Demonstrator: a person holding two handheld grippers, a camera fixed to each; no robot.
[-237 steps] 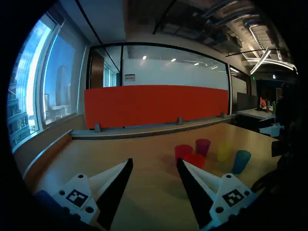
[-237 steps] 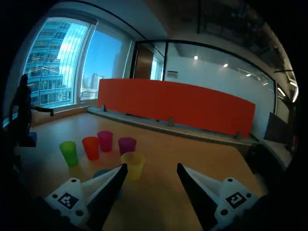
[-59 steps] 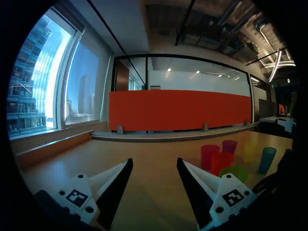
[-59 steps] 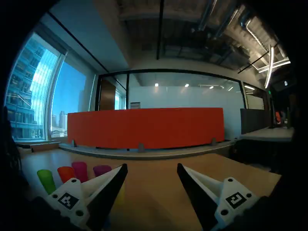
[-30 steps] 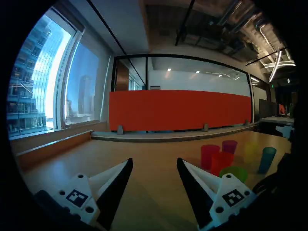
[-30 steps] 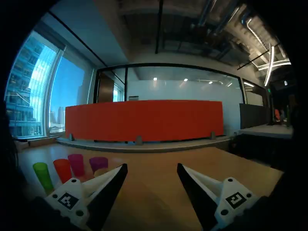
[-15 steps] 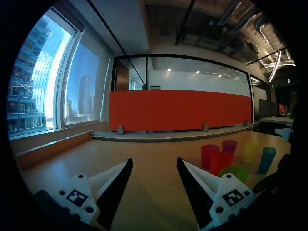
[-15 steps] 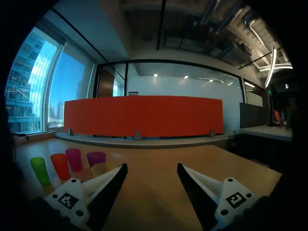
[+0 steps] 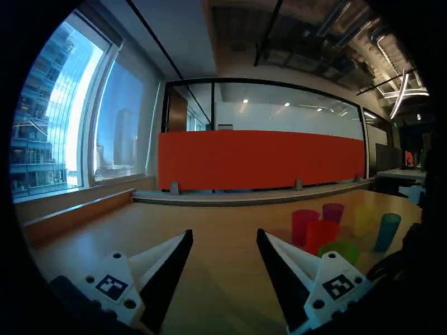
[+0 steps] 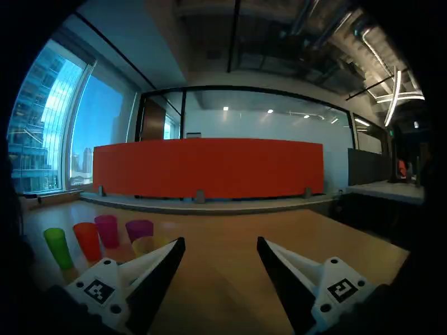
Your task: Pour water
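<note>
Cups [image 10: 108, 230] upright on table [image 10: 251, 223], mouths up, axes vertical

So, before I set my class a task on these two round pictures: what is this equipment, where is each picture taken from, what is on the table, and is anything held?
There is no robot here: a person holds a two-finger gripper in each hand, and a fisheye camera rides on each, looking forward along it. The left gripper view shows the left gripper, the right gripper view the right gripper; the white wedges with black inner faces are the fingers. Both grippers are open and hold nothing. They hover over a wooden table with a red partition at its far edge. On the table stand six plastic cups: a green cup, an orange cup, a magenta cup, a purple cup, a yellow cup and a teal cup. Whether any holds water cannot be told.
</note>
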